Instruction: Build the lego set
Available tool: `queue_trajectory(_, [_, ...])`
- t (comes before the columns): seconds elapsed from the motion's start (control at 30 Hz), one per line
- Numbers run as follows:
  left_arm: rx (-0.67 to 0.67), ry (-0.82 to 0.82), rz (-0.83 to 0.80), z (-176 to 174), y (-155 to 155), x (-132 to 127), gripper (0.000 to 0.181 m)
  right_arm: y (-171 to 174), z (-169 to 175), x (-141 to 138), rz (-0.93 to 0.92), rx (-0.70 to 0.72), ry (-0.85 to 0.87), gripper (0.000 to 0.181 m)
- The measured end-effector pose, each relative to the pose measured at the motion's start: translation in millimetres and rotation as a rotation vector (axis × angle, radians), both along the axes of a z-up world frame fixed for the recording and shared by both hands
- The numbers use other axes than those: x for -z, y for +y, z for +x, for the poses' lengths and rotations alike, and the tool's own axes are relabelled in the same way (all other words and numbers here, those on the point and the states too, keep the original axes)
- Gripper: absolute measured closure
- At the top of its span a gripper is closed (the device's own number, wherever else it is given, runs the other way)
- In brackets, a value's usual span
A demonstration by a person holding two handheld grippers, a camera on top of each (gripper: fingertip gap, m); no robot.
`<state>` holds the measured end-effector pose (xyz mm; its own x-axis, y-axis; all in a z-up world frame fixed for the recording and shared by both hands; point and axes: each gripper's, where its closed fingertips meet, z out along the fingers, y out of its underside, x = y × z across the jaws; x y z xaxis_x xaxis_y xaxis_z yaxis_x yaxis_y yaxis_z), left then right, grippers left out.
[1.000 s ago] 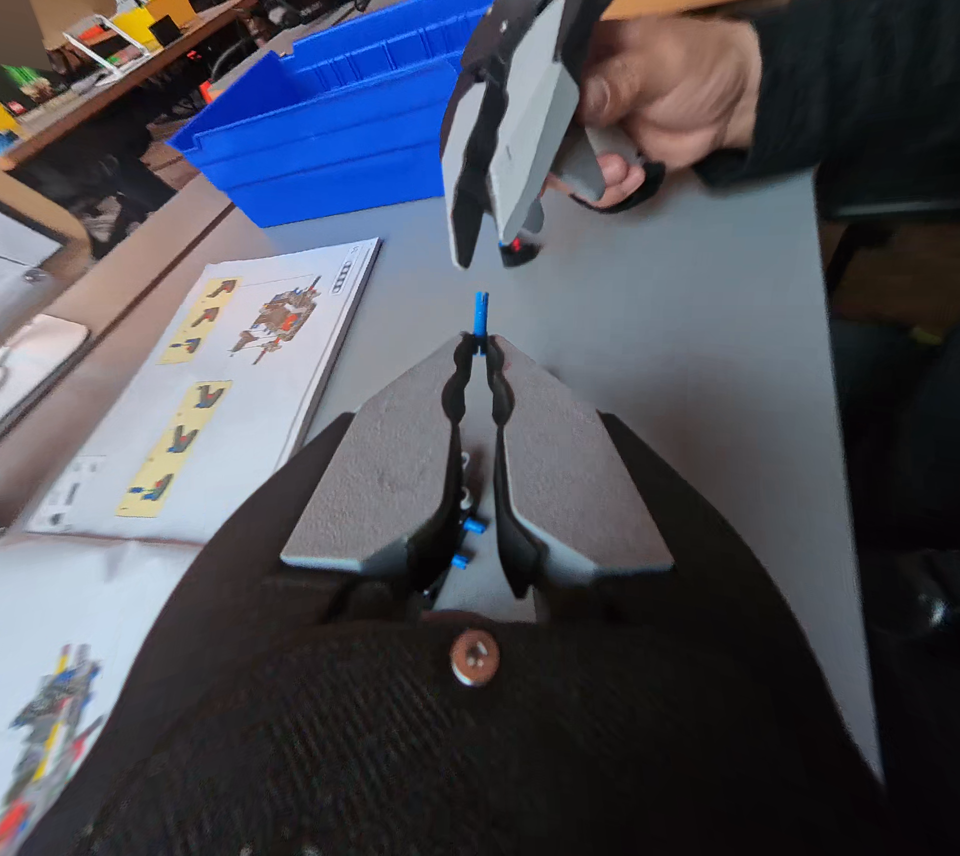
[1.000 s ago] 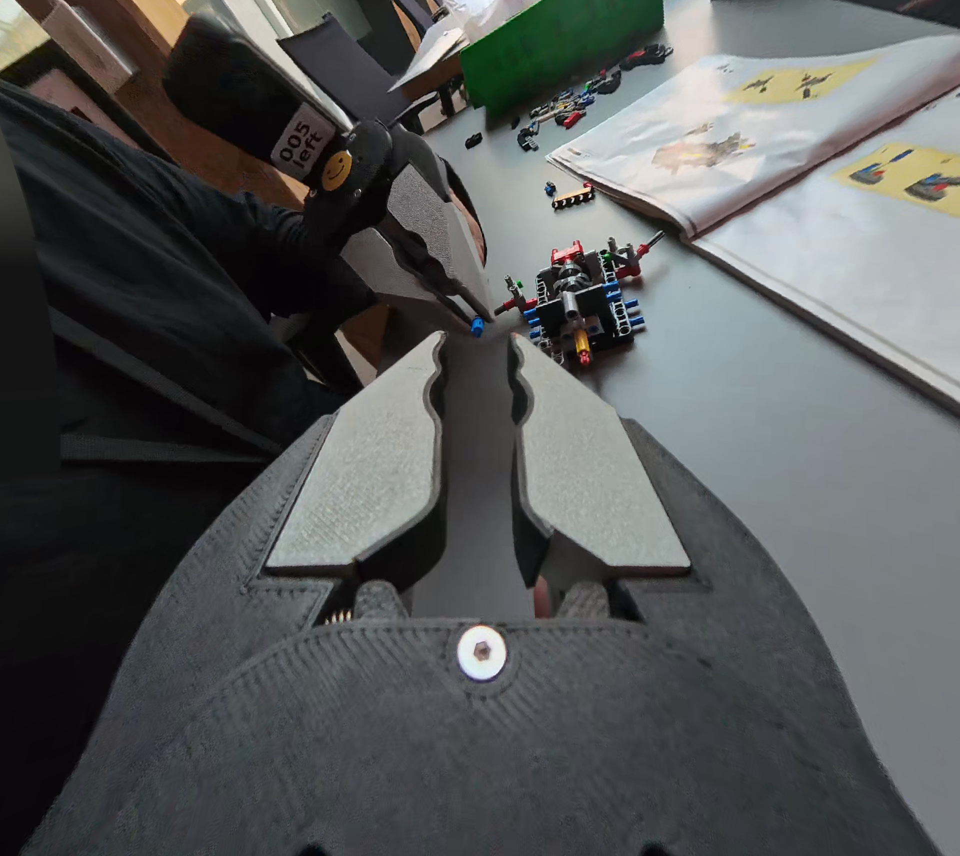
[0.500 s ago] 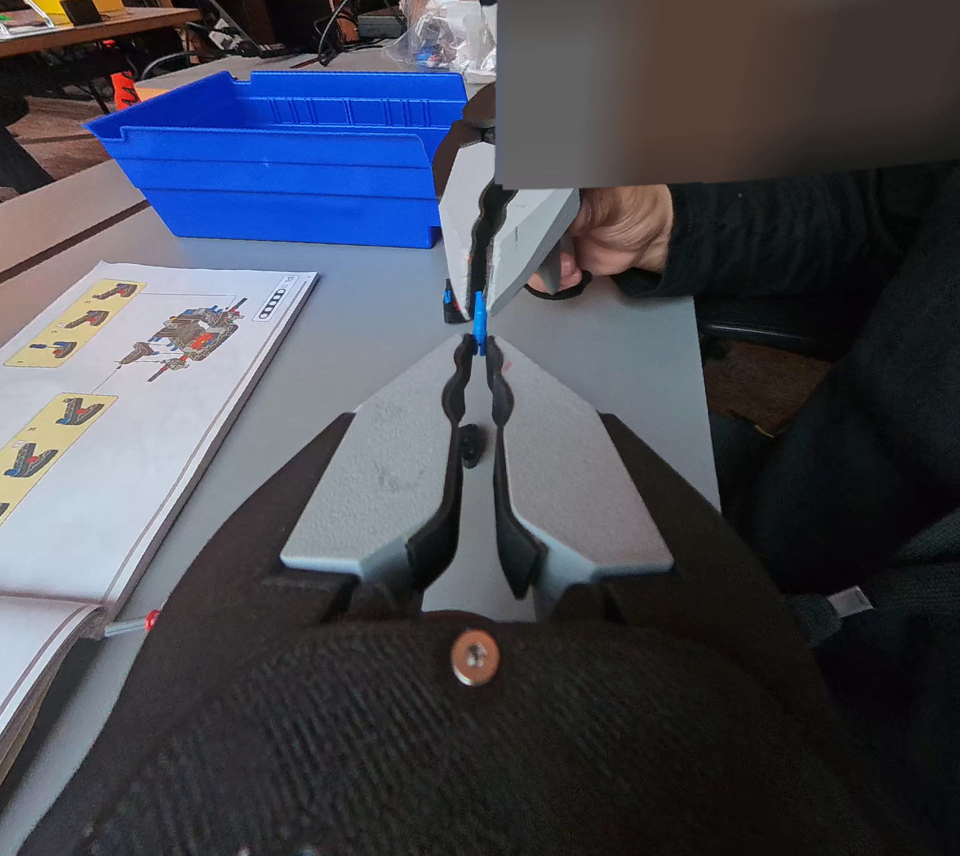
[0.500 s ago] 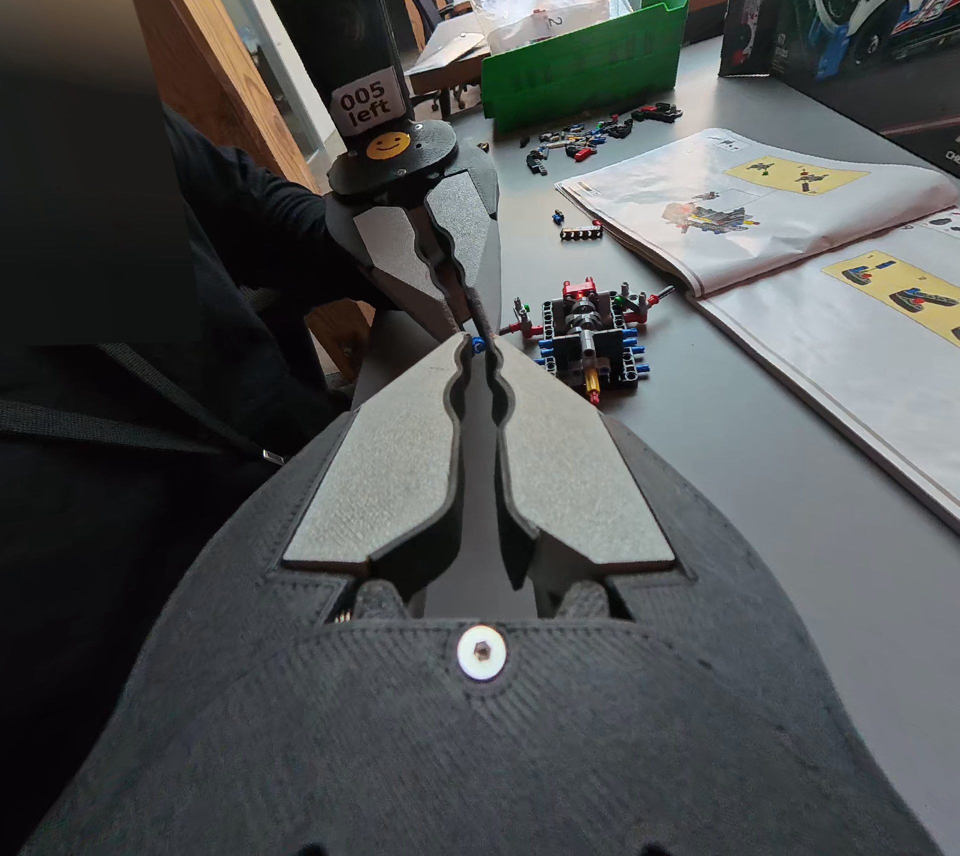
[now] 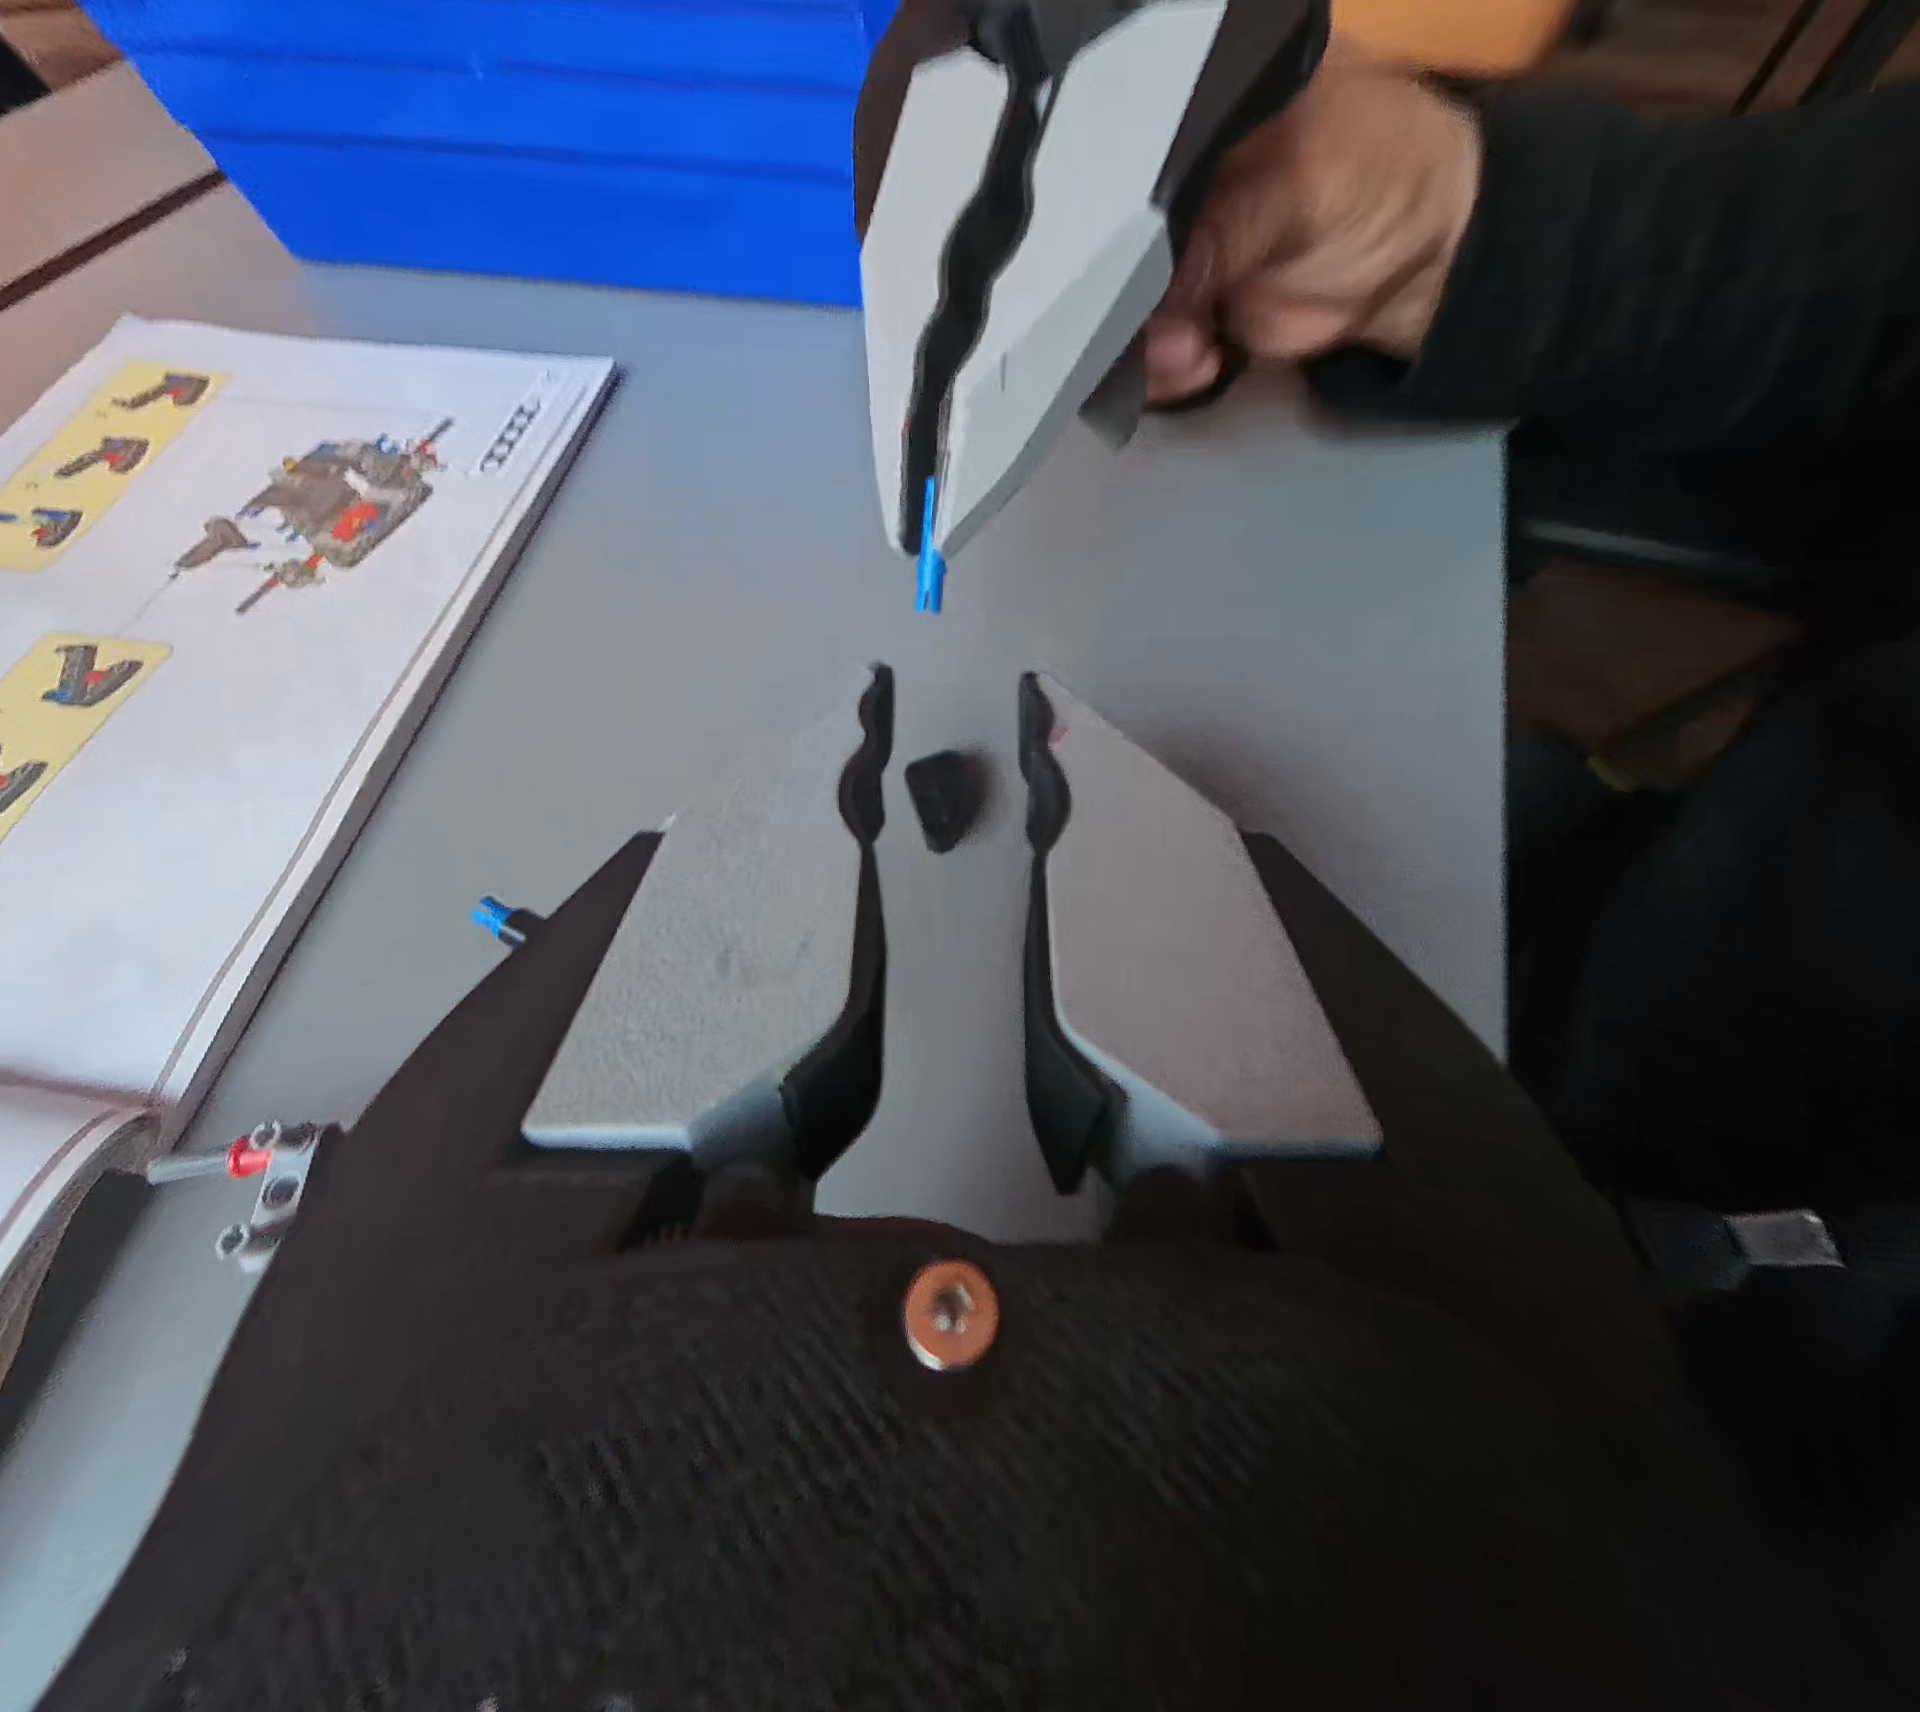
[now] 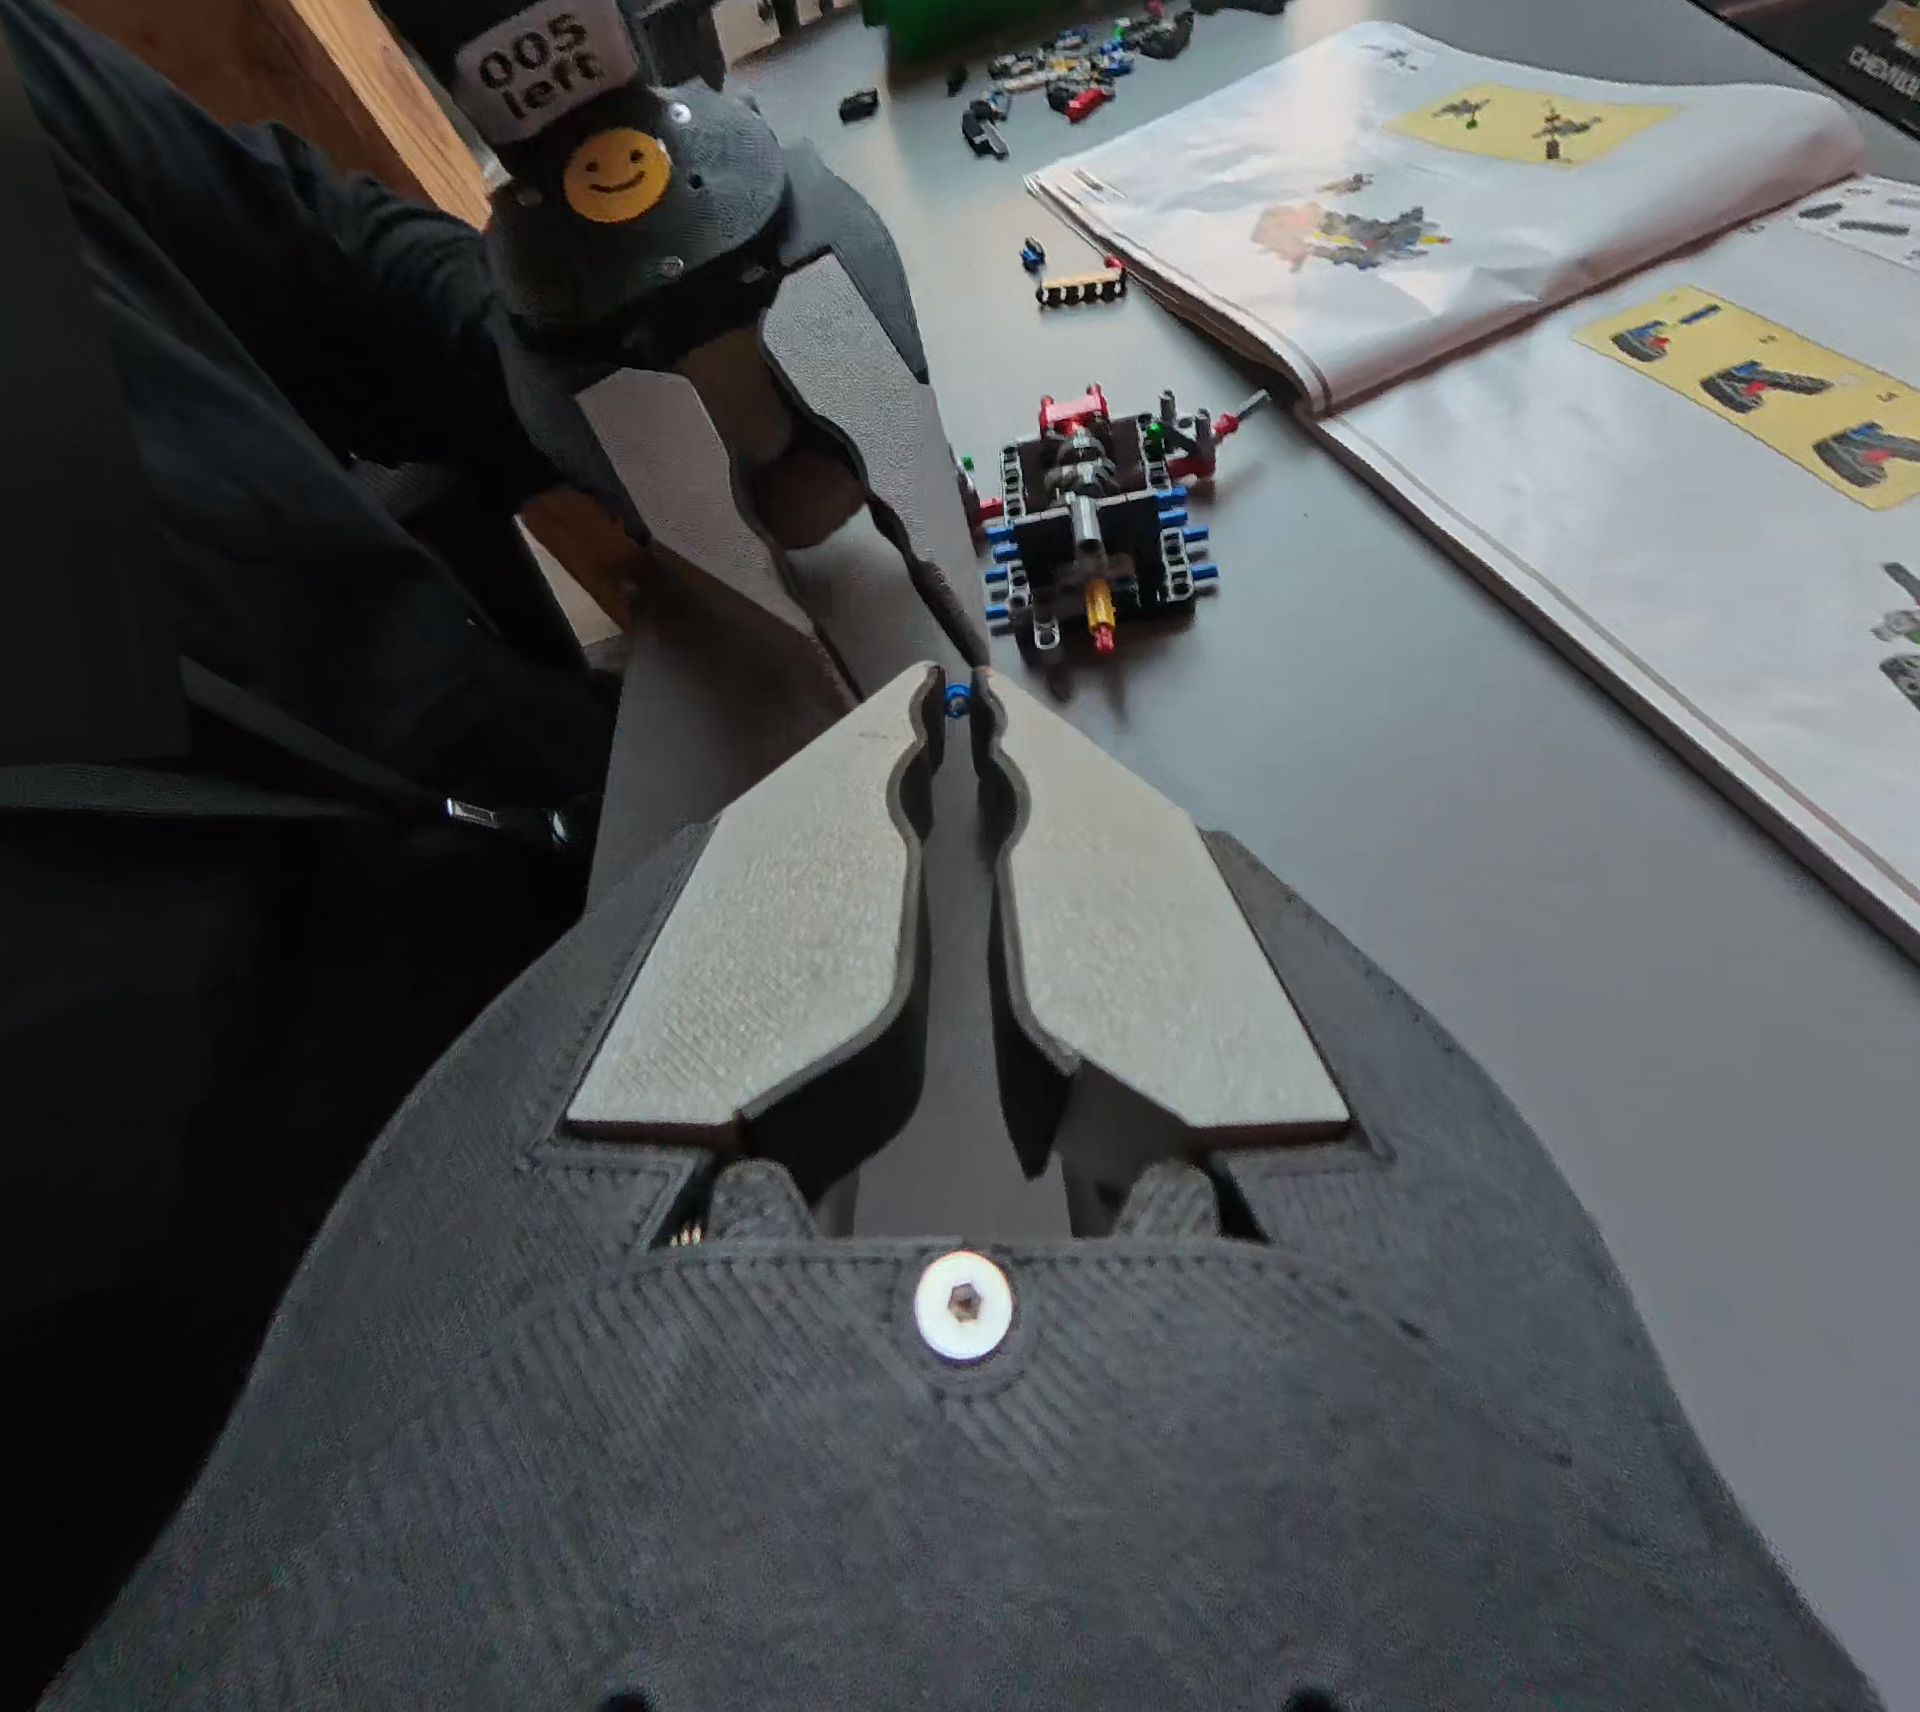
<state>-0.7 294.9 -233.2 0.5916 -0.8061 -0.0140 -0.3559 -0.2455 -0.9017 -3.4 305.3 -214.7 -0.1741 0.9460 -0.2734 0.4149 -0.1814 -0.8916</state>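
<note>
Right gripper (image 6: 958, 706) clenched on blue pin (image 5: 928, 556), left gripper (image 5: 951, 686) released — assembled chassis (image 6: 1096, 524) whole only rightward.

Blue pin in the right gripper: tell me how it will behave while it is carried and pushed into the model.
The blue pin looks like a thin, stiff plastic rod, so probably very light. The right gripper pinches only its upper end, so it may pivot or slip when pressed. Being round, it would likely roll if dropped on the smooth grey table.
</note>
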Motion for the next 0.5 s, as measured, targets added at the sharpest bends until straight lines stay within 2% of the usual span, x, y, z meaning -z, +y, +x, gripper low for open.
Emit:
queue_trajectory(0.07, [-0.023,0.085,-0.019,2,2,14,0.155,0,5,14,-0.011,-0.017,-0.065,0.18])
queue_trajectory(0.17, [-0.048,0.154,-0.05,2,5,30,0.171,-2,6,32,-0.016,-0.017,-0.128,0.18])
queue_trajectory(0.27, [-0.049,0.213,-0.114,0,3,45,0.166,1,5,43,0.031,0.006,-0.175,0.18])
queue_trajectory(0.5, [-0.042,0.236,-0.147,2,2,51,0.172,-3,2,51,0.067,-0.001,-0.196,0.18])
